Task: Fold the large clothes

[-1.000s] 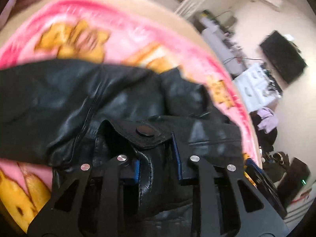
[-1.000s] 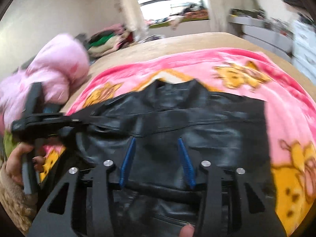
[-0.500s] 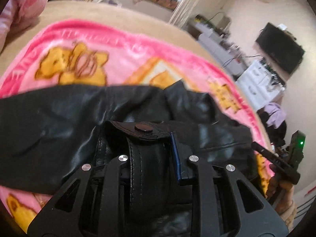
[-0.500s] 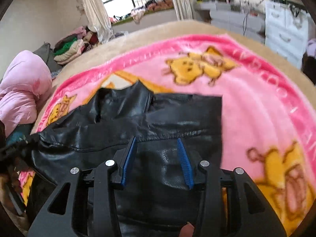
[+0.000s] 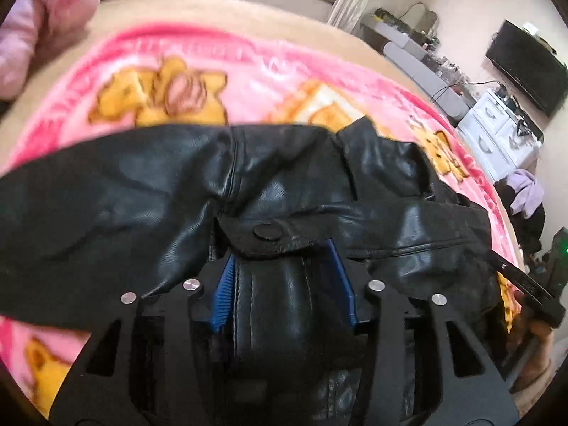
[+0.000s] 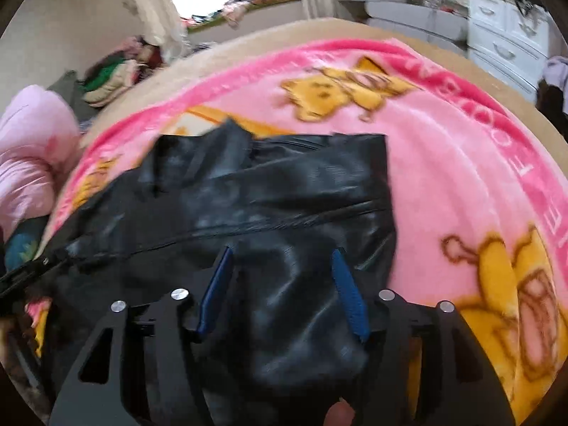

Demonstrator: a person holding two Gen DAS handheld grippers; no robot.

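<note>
Lying creased on your pink blanket (image 6: pixel 443 163), the black leather jacket (image 6: pixel 284 195) shines. Both your left gripper (image 5: pixel 282 277) and right gripper (image 6: pixel 280 284) are opening, jacket leather between their jaws. Blanket lettering is unreadable.

Beige bed (image 6: pixel 355 26) spread with a pink cartoon-bear blanket (image 6: pixel 461 177), bearing a black leather jacket (image 6: pixel 284 184) laid flat across the blanket's middle, and a pink padded garment (image 6: pixel 32 156) bunched at the bed's left edge.

Black leather jacket (image 6: pixel 269 191) lies crumpled on pink blanket (image 6: pixel 461 177).
</note>
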